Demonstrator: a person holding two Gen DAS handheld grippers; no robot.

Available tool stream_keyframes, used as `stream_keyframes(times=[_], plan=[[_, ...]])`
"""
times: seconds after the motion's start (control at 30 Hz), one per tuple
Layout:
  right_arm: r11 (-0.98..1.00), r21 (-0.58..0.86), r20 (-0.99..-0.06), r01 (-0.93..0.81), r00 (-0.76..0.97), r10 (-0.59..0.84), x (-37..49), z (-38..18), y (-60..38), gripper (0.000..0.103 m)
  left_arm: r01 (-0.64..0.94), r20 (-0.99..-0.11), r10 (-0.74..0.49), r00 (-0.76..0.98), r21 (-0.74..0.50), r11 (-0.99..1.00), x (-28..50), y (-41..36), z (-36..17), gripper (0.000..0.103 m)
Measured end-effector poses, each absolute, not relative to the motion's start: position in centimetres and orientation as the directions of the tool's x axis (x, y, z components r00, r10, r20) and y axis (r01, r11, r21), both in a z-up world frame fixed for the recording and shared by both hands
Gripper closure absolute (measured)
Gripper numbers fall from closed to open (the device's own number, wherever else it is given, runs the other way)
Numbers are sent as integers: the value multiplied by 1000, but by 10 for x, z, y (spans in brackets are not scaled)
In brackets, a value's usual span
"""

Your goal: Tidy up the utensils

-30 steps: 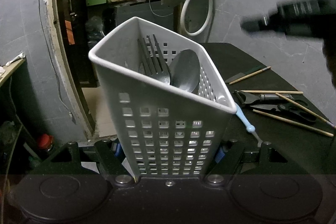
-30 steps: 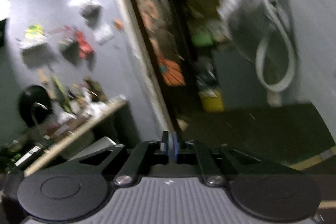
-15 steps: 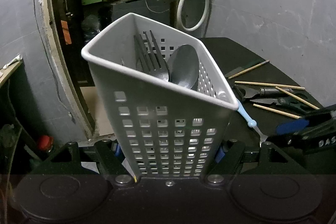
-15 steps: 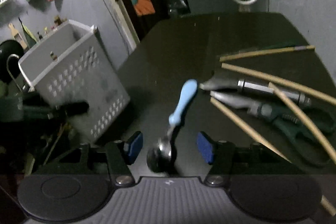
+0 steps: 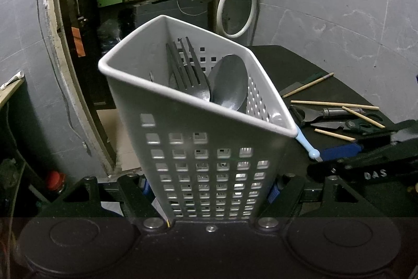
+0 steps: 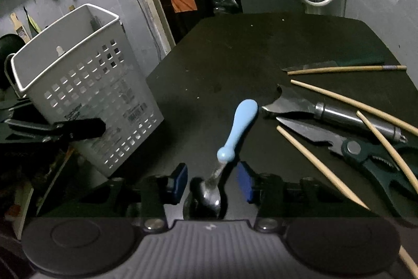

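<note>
With its jaws just closing but not yet touching, the right gripper (image 6: 213, 183) straddled the blue-handled spoon (image 6: 236, 131) lying on the bench (image 6: 261, 49), whose thin neck risked slipping aside, while the left gripper (image 5: 209, 190) clamped the basket (image 5: 198, 148).

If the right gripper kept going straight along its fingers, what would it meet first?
Most likely the small metal spoon with the light-blue handle, lying between the open right gripper fingers; its jaws have just been closing. Under it, the black tabletop.
</note>
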State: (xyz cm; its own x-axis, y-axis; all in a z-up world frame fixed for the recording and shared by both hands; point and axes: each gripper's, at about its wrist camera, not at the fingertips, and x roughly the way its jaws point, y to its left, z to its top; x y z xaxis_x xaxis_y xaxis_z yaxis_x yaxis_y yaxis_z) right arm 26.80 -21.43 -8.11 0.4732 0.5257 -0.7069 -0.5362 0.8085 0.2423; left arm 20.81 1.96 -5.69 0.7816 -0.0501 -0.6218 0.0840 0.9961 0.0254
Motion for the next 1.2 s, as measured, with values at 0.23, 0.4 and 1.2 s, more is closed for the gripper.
stream_keyframes(times=[0.23, 0.4, 1.2], plan=[[849, 196, -723, -490, 513, 462, 279, -80, -203, 86, 90, -622, -58, 781, 21, 996, 208, 22, -56, 27], [855, 147, -736, -497, 523, 430, 276, -79, -196, 87, 93, -621, -60, 782, 20, 995, 208, 22, -56, 27], [844, 315, -761, -433, 416, 497, 303, -65, -208, 87, 103, -617, -75, 784, 11, 995, 209, 22, -57, 26]])
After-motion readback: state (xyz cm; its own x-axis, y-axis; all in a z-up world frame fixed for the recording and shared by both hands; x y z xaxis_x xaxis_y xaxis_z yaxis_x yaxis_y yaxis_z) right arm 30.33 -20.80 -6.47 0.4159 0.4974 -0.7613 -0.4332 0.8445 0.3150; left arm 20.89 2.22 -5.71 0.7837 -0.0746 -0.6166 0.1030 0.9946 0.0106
